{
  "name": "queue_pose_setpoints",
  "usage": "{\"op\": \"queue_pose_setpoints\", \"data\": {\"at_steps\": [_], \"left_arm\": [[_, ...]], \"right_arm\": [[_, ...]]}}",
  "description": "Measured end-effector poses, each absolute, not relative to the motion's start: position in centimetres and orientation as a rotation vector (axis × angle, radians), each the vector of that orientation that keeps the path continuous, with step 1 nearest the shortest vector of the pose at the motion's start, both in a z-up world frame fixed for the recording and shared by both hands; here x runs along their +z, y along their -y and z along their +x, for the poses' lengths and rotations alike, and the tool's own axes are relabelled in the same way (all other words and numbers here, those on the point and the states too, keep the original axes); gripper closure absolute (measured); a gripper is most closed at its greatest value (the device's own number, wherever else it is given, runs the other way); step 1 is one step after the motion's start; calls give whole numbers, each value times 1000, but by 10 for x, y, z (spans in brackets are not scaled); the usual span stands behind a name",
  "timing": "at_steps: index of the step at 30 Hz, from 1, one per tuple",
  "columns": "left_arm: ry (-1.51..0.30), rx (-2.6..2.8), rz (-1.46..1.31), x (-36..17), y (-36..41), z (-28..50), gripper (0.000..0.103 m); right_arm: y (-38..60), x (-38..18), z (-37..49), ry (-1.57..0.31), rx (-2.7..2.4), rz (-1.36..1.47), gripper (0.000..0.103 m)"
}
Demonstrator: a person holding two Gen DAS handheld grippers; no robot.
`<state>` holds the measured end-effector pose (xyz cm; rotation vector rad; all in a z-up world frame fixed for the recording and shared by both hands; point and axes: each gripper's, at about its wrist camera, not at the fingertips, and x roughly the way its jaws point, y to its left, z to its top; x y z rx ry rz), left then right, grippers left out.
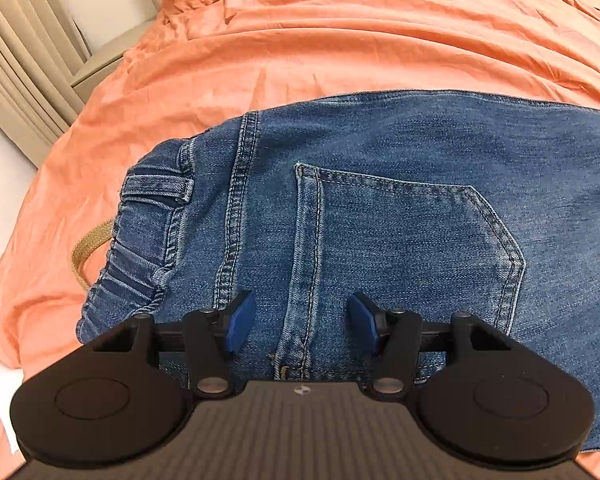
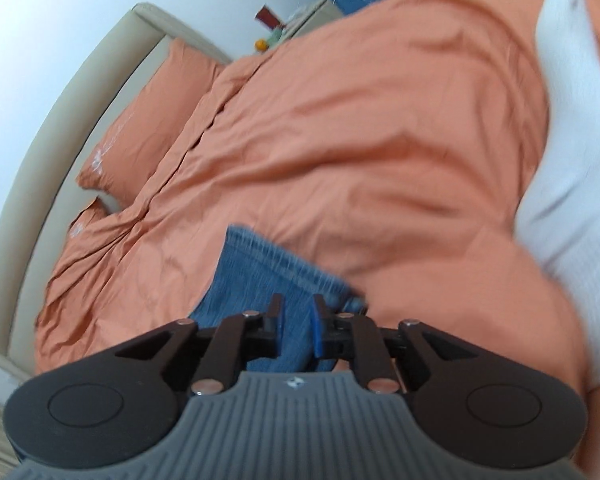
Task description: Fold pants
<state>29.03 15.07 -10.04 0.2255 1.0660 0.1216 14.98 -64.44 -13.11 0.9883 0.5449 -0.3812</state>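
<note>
Meanwhile left gripper [image 1: 301, 322] fingers spread above jeans [image 1: 380, 200]; right gripper [image 2: 296, 330] pinches denim

No readable txt, labels, brands or nos. anywhere; only a tiny round emblem on each gripper body, too small to make out, no letters visible.
</note>
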Motion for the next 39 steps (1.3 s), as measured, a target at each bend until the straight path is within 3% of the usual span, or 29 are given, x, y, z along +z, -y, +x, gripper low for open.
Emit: {"op": "queue_pose_setpoints", "data": {"at_steps": [1, 4, 7, 9, 17, 18, 19, 20, 21, 22, 29, 39], "left_arm": [[-1066, 123, 224, -101, -150, 291, 38], [-1063, 120, 221, -101, -151, 290, 38], [-1071, 132, 224, -103, -154, 292, 49], [-1084, 154, 214, -104, -158, 295, 61], [-1082, 144, 164, -99, -166, 297, 63], [-1060, 133, 159, -92, -167, 292, 63], [-1030, 120, 137, -82, -170, 287, 62], [-992, 116, 105, -72, -177, 279, 52], [-954, 117, 69, -62, -184, 271, 40], [-917, 119, 26, -52, -193, 263, 37], [-818, 233, -342, -43, -276, 224, 30], [-709, 226, -934, -125, -351, 207, 19]], "right_arm": [[642, -136, 153, -555, -376, 1003, 74], [638, -152, 158, -591, -387, 1034, 74], [635, -163, 160, -594, -388, 1067, 103], [631, -155, 157, -571, -381, 1025, 103], [625, -153, 167, -650, -469, 875, 103], [623, -148, 168, -651, -487, 854, 97], [619, -141, 168, -652, -501, 818, 88], [615, -134, 166, -656, -505, 783, 81], [609, -127, 165, -661, -500, 750, 81], [603, -121, 162, -663, -485, 727, 81], [515, -98, 170, -684, -244, 619, 80], [375, -107, 214, -779, -10, 441, 75]]}}
